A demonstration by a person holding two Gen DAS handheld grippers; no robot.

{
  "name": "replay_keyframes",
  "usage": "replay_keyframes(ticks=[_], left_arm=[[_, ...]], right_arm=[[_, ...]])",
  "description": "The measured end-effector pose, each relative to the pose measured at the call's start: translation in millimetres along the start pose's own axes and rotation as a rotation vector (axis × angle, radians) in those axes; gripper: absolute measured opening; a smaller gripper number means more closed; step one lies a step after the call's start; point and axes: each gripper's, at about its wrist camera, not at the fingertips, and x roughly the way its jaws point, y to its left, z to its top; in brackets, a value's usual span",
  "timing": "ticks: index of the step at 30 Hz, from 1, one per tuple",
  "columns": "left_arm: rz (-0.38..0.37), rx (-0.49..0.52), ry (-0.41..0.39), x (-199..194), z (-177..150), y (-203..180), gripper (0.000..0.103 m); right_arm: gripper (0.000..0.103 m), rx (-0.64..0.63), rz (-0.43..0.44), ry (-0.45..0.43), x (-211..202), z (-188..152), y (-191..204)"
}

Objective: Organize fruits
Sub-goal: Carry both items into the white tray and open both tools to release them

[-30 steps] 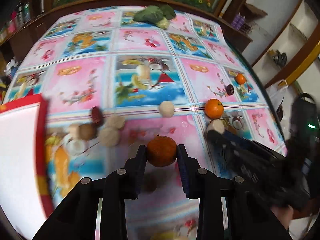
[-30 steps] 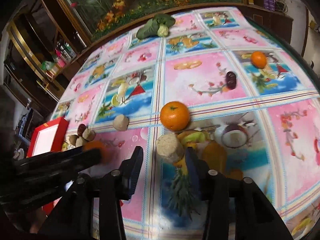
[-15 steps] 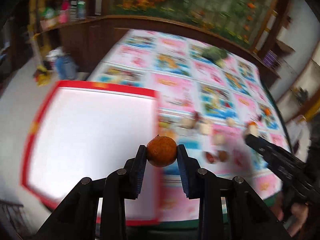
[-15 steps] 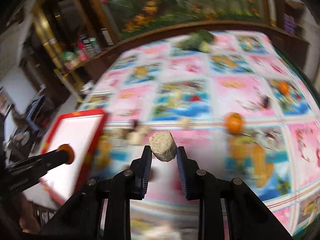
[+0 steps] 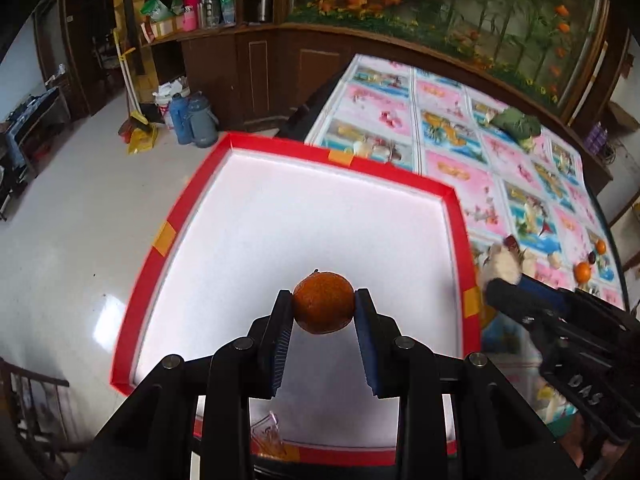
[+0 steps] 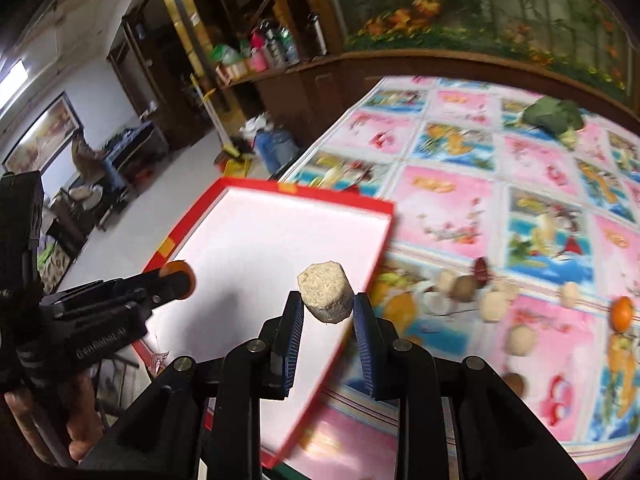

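My left gripper [image 5: 323, 312] is shut on a dark orange fruit [image 5: 323, 302] and hangs over the white inside of a red-rimmed box [image 5: 304, 232]. In the right wrist view that left gripper [image 6: 176, 280] reaches in from the left over the box [image 6: 272, 240] with the orange fruit [image 6: 180, 276] at its tip. My right gripper [image 6: 327, 314] is shut on a pale beige cylindrical piece [image 6: 326, 298], above the box's right rim. In the left wrist view the right gripper [image 5: 500, 280] enters from the right with that pale piece [image 5: 502, 266].
The box lies at the left end of a table under a pink and blue fruit-print cloth [image 6: 460, 208]. Several pale and brown fruits [image 6: 480, 292], an orange [image 6: 623, 312] and a green vegetable [image 6: 554, 116] lie on it. Floor and flasks [image 5: 192, 120] are beyond the left edge.
Both grippers swung left from the fruit pile to the red box. The left one carried its orange fruit over the box's inside. The right one closed on the pale piece and lifted it.
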Motion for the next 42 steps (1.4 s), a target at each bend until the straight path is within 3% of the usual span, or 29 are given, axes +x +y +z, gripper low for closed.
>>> replay_keyframes(ticks=[13,20,28,42], left_arm=[[-0.006,0.038,0.055,41.4,13.1,15.8,0.03],[-0.041,0.097,0.067,53.0,9.1,-3.5,0.03],[-0.089,0.151,0.097,50.1,-1.2,-27.8,0.03],[-0.049,0.212,0.082,53.3,-4.0,-50.3,0.032]], right_arm=[[0.024,-0.062,0.005,0.138,67.8,-13.1,15.4],[0.023,-0.05,-0.071,0.156,55.5,-24.4,3.2],[0.023,-0.019,-0.095,0.165,32.6,-36.5,-23.8],[0.023,-0.012,-0.093,0.164,19.7,-46.2,-34.3]])
